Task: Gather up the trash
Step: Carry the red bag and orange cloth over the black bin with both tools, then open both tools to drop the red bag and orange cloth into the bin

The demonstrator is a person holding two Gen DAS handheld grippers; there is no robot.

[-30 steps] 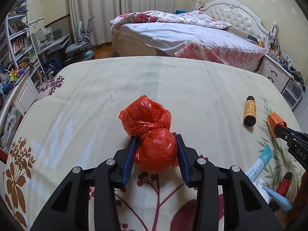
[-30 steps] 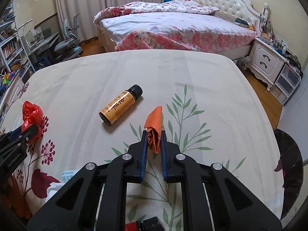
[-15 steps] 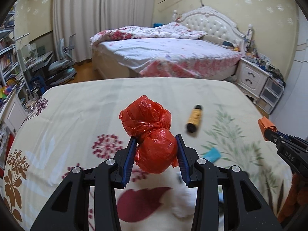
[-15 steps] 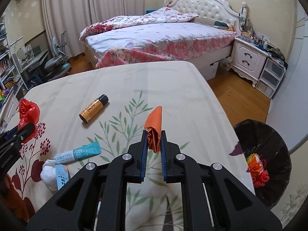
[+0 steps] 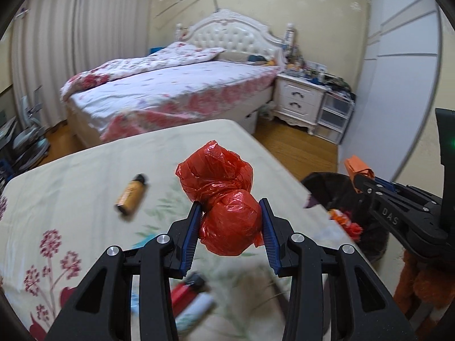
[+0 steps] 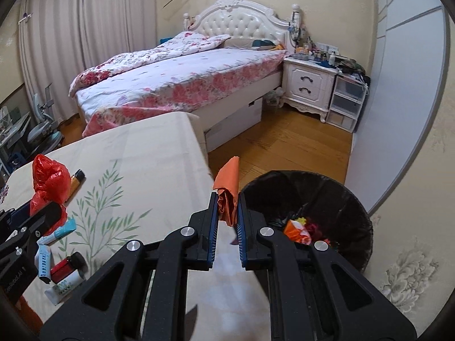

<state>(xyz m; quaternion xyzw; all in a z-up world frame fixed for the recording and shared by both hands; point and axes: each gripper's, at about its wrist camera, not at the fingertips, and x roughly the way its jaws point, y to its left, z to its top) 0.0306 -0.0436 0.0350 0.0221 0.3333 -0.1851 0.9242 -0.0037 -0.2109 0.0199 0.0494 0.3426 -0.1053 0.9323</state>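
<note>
- Left gripper (image 5: 230,213) clamped on knotted red plastic bag (image 5: 224,199), up over the tablecloth (image 5: 85,164).
- Right gripper (image 6: 227,207) pinching folded orange paper (image 6: 229,179) beside the black bin (image 6: 327,193).

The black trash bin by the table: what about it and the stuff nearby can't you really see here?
- Black trash bin: its base is hidden by the right gripper in the right wrist view.
- Bin contents: too jumbled to identify.
- Red plastic bag: opaque, contents hidden.
- Items under the left gripper: blurred in the left wrist view.
</note>
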